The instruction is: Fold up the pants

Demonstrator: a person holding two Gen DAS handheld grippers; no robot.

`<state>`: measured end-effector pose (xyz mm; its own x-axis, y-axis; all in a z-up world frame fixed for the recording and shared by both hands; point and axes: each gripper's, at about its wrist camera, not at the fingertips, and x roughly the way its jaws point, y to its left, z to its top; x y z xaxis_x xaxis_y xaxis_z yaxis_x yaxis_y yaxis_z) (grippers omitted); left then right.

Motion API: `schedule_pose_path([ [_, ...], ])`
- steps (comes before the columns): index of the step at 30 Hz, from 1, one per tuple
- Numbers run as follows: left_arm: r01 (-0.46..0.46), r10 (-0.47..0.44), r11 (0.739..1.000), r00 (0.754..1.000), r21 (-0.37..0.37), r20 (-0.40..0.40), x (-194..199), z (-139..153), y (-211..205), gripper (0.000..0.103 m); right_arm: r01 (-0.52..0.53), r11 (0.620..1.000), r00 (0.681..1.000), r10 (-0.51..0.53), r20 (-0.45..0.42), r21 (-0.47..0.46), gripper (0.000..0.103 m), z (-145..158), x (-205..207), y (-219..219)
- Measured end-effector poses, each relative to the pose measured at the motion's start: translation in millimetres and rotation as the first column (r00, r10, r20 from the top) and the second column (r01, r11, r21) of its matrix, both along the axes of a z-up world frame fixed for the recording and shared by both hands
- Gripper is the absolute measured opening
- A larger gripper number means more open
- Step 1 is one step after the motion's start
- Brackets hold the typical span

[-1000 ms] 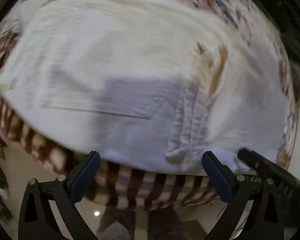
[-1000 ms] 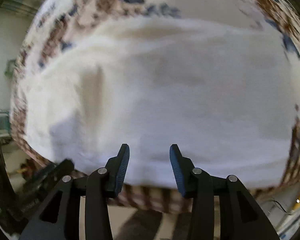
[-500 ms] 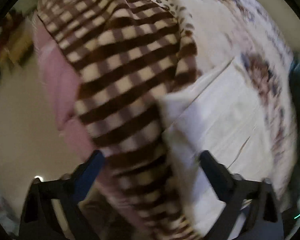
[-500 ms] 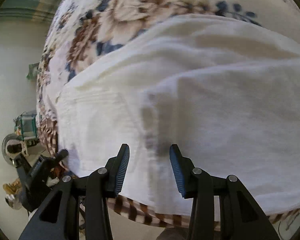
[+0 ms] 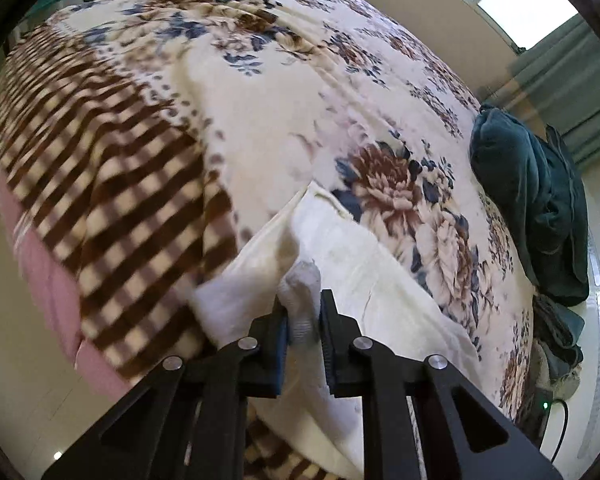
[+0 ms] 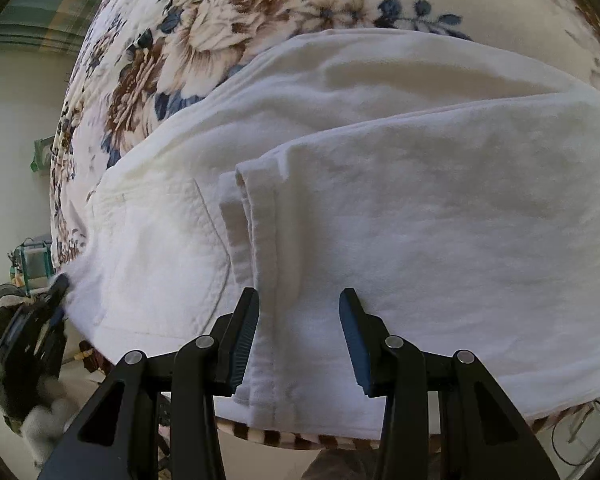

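White pants [image 6: 380,208] lie on a floral blanket near the bed's edge, legs folded over so the hems [image 6: 256,216] rest on the seat beside a back pocket [image 6: 160,248]. My left gripper [image 5: 303,322] is shut on a bunched corner of the pants [image 5: 364,276] at their waist end. It also shows at the far left of the right wrist view [image 6: 56,292], at the pants' edge. My right gripper [image 6: 298,312] is open, its fingers straddling the near edge of the folded pants by the hems.
The bed carries a floral blanket [image 5: 300,80] with a brown checked border [image 5: 100,184] that hangs over the edge. Dark green clothes [image 5: 536,200] are piled at the right of the bed. Pale floor lies below the bed edge.
My left gripper swung to the pants' corner and closed on it. The right gripper stayed open and the pants' hems came into its view.
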<state>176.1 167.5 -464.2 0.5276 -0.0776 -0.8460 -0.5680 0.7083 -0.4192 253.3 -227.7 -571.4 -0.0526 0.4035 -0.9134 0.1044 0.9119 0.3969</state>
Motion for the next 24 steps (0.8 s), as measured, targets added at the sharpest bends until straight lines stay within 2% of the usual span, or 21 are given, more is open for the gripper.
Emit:
schedule_pose_path([
  [2,0.004,-0.003,1.0,0.999,0.025,-0.042,5,-15,8,0.011,0.004,1.0,1.0,-0.004,-0.003,-0.001,0.045,0,0,1],
  [5,-0.02,0.022,1.0,0.989,0.018,-0.148,-3,-54,24,0.011,0.017,1.0,1.0,-0.017,-0.01,0.01,0.045,1,-1,-2],
  [6,-0.021,0.02,1.0,0.987,-0.009,-0.156,-7,-62,29,0.013,0.019,1.0,1.0,-0.019,-0.013,0.012,0.05,2,-1,-4],
  [8,-0.051,0.04,0.995,0.992,-0.087,-0.121,-17,-62,40,0.015,0.029,0.999,1.0,-0.029,-0.01,0.028,0.055,5,-4,-12],
  [10,-0.087,0.078,0.986,0.994,-0.143,-0.07,-29,-48,46,0.025,0.041,0.999,0.999,-0.041,-0.013,0.023,0.055,7,-6,-21],
  [12,-0.115,0.111,0.98,0.993,-0.163,-0.035,-40,-38,48,0.061,0.057,0.998,0.998,-0.056,-0.02,0.018,0.055,6,-7,-28],
  [14,-0.149,0.148,0.972,0.989,-0.179,-0.015,-53,-32,48,0.068,0.075,0.997,0.997,-0.074,-0.034,0.016,0.055,5,-8,-35],
  [15,-0.151,0.152,0.969,0.988,-0.194,-0.009,-55,-34,47,0.069,0.084,0.996,0.996,-0.084,-0.04,0.014,0.055,4,-8,-38],
  [20,-0.144,0.124,0.968,0.986,-0.206,-0.108,-44,-71,35,0.066,0.102,0.995,0.994,-0.102,-0.045,0.009,0.055,4,-7,-45],
  [21,-0.15,0.131,0.97,0.986,-0.191,-0.106,-41,-74,33,0.06,0.101,0.995,0.994,-0.101,-0.044,0.007,0.055,4,-7,-46],
  [23,-0.129,0.123,0.98,0.991,-0.149,-0.049,-37,-68,27,0.031,0.101,0.995,0.994,-0.101,-0.039,-0.005,0.055,2,-7,-47],
  [24,-0.104,0.102,0.99,0.994,-0.1,-0.034,-34,-60,22,0.024,0.1,0.995,0.994,-0.1,-0.039,-0.008,0.055,0,-7,-47],
])
